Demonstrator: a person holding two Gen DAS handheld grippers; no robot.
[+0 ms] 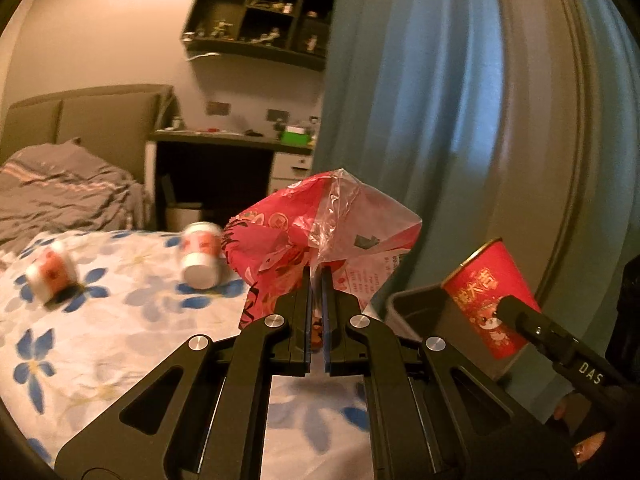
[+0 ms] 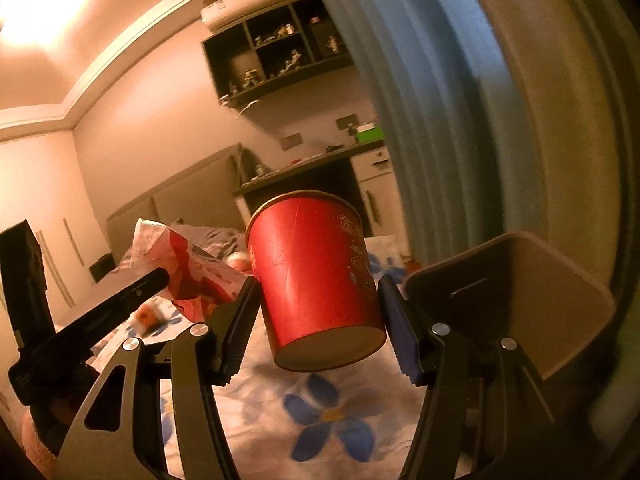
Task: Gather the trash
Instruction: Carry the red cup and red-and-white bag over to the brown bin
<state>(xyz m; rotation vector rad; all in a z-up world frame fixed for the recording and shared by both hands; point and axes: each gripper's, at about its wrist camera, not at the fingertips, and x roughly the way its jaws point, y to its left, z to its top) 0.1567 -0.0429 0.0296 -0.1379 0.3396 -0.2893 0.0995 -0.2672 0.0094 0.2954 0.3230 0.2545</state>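
Your left gripper (image 1: 316, 276) was clamped tight on the wrapper (image 1: 320, 236), a crumpled red and clear plastic bag that stood up from between the closed fingers, over the bed (image 1: 100, 320). From the right wrist view, that same wrapper (image 2: 188, 264) showed at the left, above the flowered sheet (image 2: 328, 412).

Your right gripper (image 2: 318, 312) had the red cup (image 2: 316, 284) between its fingers, rim tilted up and away, base toward the camera. The left finger (image 2: 240, 320) looked to be touching the cup's side; on the right finger (image 2: 400, 332) I could not tell whether the pad touched or stood just off it. In the left wrist view, you held that cup (image 1: 492, 296) tilted above the dark bin (image 1: 424, 312), which stood just beside the bed, against the blue curtain (image 1: 400, 100). From the right wrist view, the bin (image 2: 520, 300) sat just right of the cup.

Two more cups were lying on the sheet, both blurred: one (image 1: 200, 256) just left of the wrapper, on its side, white base toward you; the other (image 1: 52, 272) well off to the left.

Beyond the bed you had a grey headboard (image 1: 92, 120), a desk (image 1: 224, 140) with small clutter, and a dark wall shelf (image 1: 260, 16) with figures on it.
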